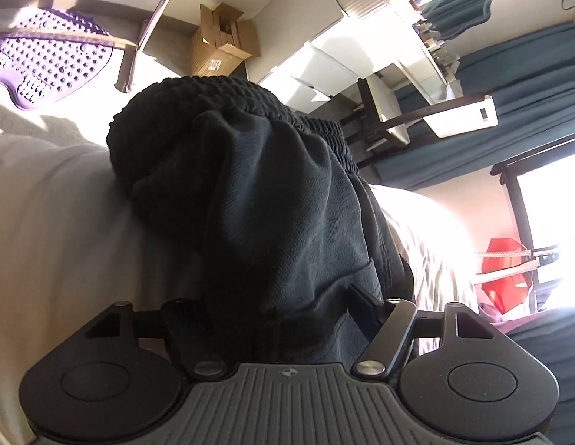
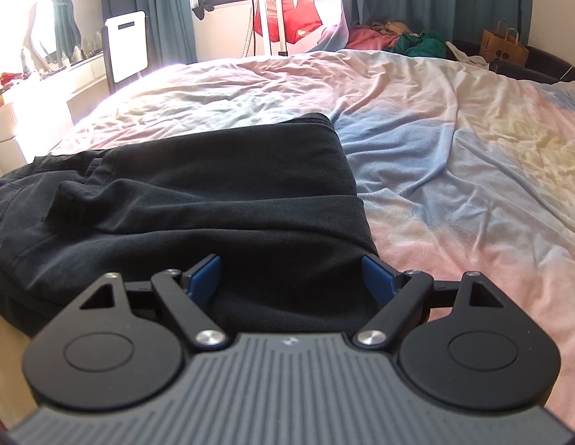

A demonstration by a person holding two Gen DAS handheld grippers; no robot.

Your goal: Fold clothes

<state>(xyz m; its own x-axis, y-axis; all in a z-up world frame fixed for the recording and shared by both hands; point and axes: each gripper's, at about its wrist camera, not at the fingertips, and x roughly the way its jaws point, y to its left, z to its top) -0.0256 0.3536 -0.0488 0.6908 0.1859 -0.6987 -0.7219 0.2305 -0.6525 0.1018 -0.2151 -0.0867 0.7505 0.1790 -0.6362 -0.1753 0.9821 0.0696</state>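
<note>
A black garment with a gathered elastic waistband fills the left wrist view. It drapes over my left gripper and hides its fingertips, so I cannot tell how the jaws stand. In the right wrist view the same black garment lies folded on the pastel bedsheet. My right gripper is open. Its blue pads stand wide apart, low over the garment's near edge, with the cloth between them.
The left wrist view is tilted sideways. It shows a cardboard box, a purple mat, white drawers and teal curtains. Beyond the bed stand a red garment on a rack, a clothes pile and a paper bag.
</note>
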